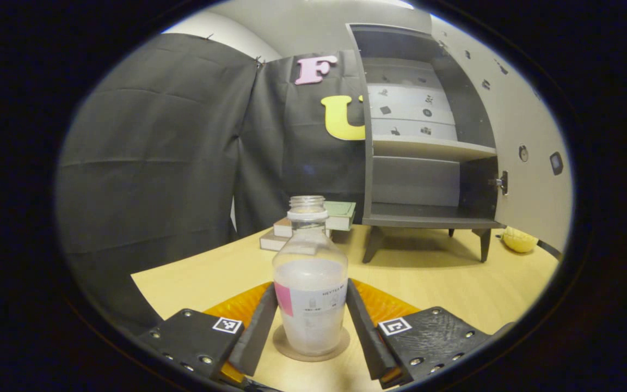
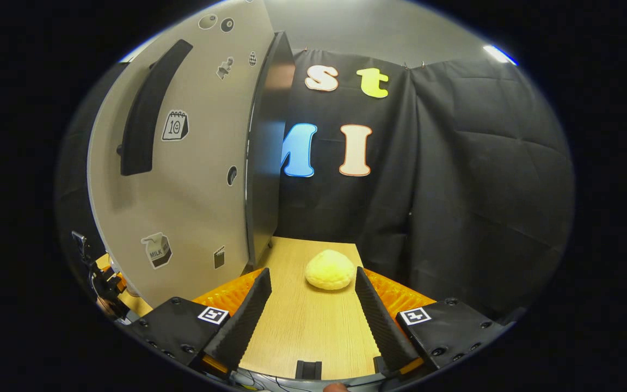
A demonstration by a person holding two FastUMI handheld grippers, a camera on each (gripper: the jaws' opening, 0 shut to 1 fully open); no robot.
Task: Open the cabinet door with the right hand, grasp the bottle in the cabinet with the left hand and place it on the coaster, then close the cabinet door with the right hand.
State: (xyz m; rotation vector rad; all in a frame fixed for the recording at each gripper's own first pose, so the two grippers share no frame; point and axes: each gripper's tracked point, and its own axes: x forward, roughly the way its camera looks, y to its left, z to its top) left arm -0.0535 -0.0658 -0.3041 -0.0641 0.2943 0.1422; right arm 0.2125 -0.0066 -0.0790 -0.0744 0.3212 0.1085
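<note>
In the left gripper view, a clear bottle (image 1: 309, 294) with whitish contents and no cap stands upright on a round coaster (image 1: 286, 344) on the wooden table. My left gripper (image 1: 311, 284) is shut on the bottle, one finger pressing each side. Behind it the grey cabinet (image 1: 428, 220) stands with bare shelves, its door (image 1: 531, 163) swung out to the right. In the right gripper view, my right gripper (image 2: 311, 275) is open and holds nothing. It sits low over the table, just right of the open door (image 2: 183, 163), whose dark handle (image 2: 147, 109) is up to its left.
A stack of books (image 1: 340, 218) lies left of the cabinet legs. A soft yellow lump (image 2: 330, 269) rests on the table (image 2: 302, 326) just past my right fingertips, also visible as a yellow lump (image 1: 519, 239) under the door. Black cloth walls enclose the table.
</note>
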